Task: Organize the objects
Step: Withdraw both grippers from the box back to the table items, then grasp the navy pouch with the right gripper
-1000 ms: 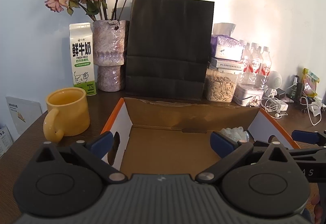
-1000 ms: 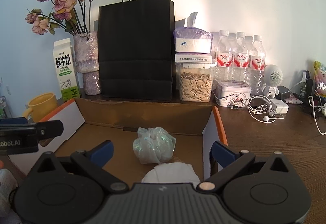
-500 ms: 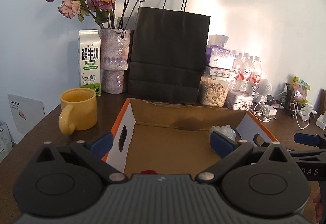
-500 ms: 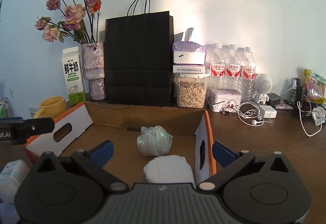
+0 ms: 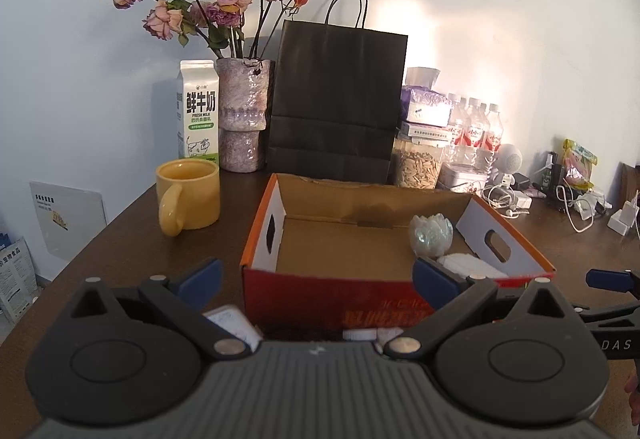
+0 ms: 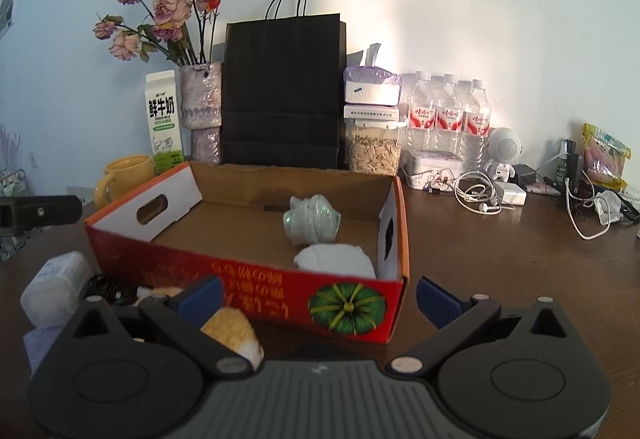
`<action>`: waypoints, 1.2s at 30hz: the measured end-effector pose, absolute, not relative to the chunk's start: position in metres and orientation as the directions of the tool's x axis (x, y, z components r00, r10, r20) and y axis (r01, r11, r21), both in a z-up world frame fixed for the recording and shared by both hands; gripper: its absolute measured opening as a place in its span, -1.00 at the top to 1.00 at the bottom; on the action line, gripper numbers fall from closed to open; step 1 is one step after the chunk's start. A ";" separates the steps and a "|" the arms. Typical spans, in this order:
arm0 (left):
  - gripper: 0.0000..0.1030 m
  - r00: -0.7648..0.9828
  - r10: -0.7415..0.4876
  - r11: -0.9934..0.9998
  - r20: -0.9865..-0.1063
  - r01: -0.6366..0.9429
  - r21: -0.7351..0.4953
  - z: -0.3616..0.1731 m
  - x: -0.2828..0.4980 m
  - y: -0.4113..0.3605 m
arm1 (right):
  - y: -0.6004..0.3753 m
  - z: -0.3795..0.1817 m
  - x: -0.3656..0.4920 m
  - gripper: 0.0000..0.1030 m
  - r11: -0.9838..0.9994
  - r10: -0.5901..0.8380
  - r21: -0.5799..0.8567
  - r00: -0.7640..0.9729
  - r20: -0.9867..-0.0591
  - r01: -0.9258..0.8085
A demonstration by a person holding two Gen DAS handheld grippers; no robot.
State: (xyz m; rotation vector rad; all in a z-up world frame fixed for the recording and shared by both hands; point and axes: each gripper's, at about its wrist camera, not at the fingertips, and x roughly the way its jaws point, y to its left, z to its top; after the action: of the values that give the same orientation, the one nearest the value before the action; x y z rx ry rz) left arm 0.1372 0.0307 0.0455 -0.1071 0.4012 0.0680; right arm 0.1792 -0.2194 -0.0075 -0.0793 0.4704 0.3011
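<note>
We hold both claws spread apart and empty, the left claw (image 5: 316, 279) and the right claw (image 6: 318, 297) hanging just in front of the cardboard box (image 6: 256, 281) on the worktop (image 6: 500, 259). 2 things already lie inside: a shiny plastic bundle (image 6: 312, 219) and a white cloth (image 6: 334, 259). We judge we are between picks; next we should take the yellow sponge (image 6: 232, 331) or the white bottle (image 6: 56, 285) beside the box.
</note>
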 end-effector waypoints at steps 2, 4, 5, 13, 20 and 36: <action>-1.00 0.916 0.043 0.992 -0.398 -0.085 -0.088 0.043 0.127 0.032 | -0.220 -0.010 0.170 -1.00 0.952 0.267 -0.008 0.843 -0.466 -0.307; -1.00 0.914 0.043 0.993 -0.403 -0.084 -0.084 0.041 0.118 0.033 | -0.222 -0.013 0.162 -1.00 0.951 0.268 -0.009 0.837 -0.476 -0.309; -1.00 0.913 0.043 0.993 -0.407 -0.083 -0.082 0.040 0.113 0.033 | -0.223 -0.015 0.158 -1.00 0.951 0.268 -0.010 0.835 -0.481 -0.310; -1.00 0.894 0.045 0.992 -0.446 -0.094 -0.087 0.021 0.074 0.038 | -0.228 -0.027 0.126 -1.00 0.950 0.260 -0.017 0.820 -0.510 -0.312; -1.00 0.873 0.078 0.990 -0.481 -0.124 -0.064 0.001 0.046 0.044 | -0.227 -0.039 0.105 -1.00 0.944 0.258 -0.034 0.800 -0.542 -0.328; -1.00 0.860 0.085 0.985 -0.504 -0.149 -0.089 -0.006 0.045 0.055 | -0.220 -0.055 0.111 -1.00 0.946 0.219 -0.063 0.772 -0.597 -0.318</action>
State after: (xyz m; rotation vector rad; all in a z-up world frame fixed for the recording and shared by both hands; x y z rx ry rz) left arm 0.0446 0.0550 -0.0055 -0.1267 0.5221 0.1230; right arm 0.1105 -0.2201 -0.0551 -0.1640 0.6250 0.2925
